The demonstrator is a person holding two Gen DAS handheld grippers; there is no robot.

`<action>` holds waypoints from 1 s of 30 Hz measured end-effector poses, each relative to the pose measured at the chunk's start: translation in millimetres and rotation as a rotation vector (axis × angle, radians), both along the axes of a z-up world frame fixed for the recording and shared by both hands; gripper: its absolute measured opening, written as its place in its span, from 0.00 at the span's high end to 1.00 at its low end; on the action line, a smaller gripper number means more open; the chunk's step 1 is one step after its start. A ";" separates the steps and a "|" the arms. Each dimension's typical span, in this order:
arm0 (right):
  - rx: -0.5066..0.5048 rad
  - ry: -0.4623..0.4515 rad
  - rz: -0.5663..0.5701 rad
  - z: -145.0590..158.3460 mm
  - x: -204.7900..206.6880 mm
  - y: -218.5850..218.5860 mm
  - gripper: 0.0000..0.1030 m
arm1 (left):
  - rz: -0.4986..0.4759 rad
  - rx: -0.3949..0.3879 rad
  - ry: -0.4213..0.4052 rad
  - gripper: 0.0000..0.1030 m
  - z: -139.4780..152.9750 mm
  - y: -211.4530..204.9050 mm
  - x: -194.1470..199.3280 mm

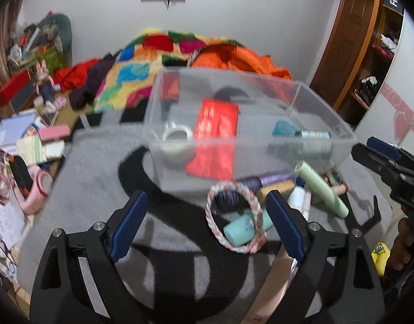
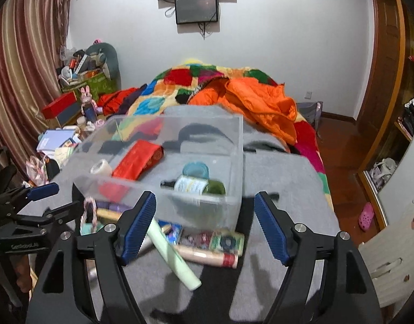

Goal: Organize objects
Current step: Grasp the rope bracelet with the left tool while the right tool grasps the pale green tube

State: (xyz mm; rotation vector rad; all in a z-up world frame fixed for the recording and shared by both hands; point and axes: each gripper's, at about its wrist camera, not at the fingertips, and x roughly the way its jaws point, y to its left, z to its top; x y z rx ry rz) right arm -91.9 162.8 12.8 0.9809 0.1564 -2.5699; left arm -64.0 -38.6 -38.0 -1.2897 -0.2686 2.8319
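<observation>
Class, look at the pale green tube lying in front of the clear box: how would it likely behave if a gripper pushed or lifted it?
The pale green tube looks round and smooth, so a sideways push would probably roll it. It rests partly across other items, so it may tip or slide off. It seems slim and probably light; the open right gripper might find it slippery.

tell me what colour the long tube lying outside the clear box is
Pale green tube; clearest in the right wrist view.
</observation>
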 end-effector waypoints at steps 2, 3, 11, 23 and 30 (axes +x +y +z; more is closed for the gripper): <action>0.014 -0.019 0.003 -6.8 2.4 1.7 0.30 | -0.006 0.020 -0.020 0.13 -6.8 0.4 2.1; 0.023 -0.033 0.007 -11.9 4.9 2.9 0.30 | -0.009 0.030 -0.029 0.13 -10.4 0.9 3.9; 0.016 -0.122 0.051 -38.1 12.9 1.2 0.30 | -0.041 0.056 -0.060 0.11 -22.5 11.8 6.7; 0.027 -0.176 0.116 -57.5 21.3 -13.8 0.75 | -0.053 -0.069 -0.006 0.31 -27.0 32.8 16.0; 0.008 -0.186 0.155 -57.4 30.4 -9.8 0.82 | -0.067 -0.051 0.017 0.69 -23.8 29.8 20.6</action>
